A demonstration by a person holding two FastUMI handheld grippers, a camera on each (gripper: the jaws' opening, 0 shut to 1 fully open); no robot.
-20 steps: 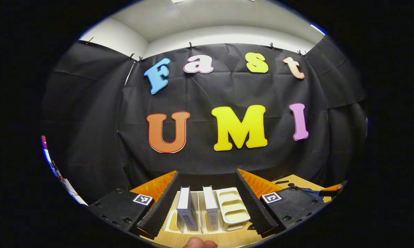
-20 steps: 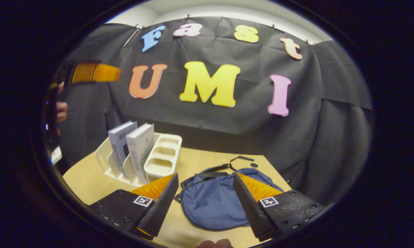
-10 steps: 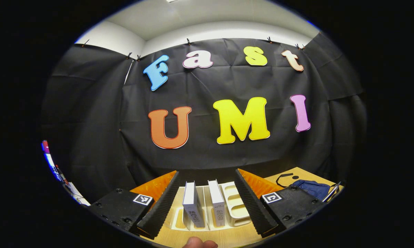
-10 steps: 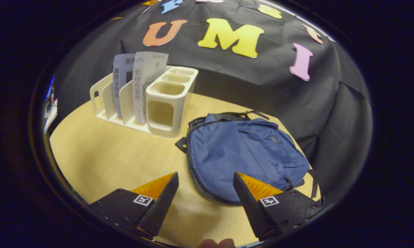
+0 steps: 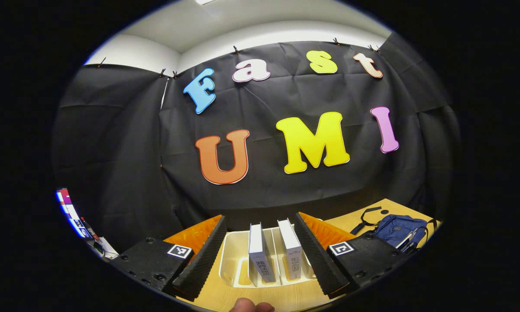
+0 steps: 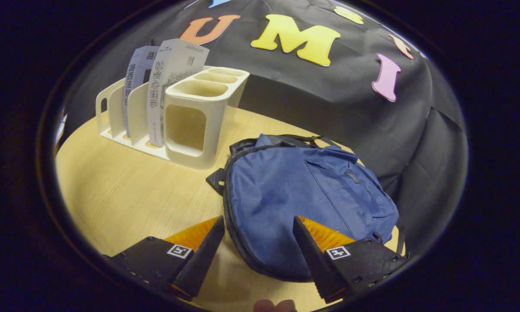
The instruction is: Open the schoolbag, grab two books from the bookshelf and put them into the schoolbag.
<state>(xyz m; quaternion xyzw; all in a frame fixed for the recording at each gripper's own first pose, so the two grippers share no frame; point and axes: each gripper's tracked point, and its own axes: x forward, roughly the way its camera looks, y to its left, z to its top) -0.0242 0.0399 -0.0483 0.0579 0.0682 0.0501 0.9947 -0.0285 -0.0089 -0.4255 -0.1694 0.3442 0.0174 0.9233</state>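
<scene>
The schoolbag (image 6: 303, 203) lies flat and zipped on the table (image 6: 125, 195), at 4 o'clock of the bookshelf (image 6: 190, 121). The right gripper (image 6: 258, 242) hovers over its near edge, fingers spread, nothing held. The left gripper (image 5: 258, 253), likewise spread, faces two books (image 5: 260, 255). Risk: the limp fabric may bunch or slide when the zipper is pulled, since nothing pins the bag.

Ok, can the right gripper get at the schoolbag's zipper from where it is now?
Probably yes. The right gripper hangs open over the near edge of the blue schoolbag, which lies flat and shut on the table. The zipper runs along that edge with nothing covering it; the bookshelf stands clear behind.
</scene>
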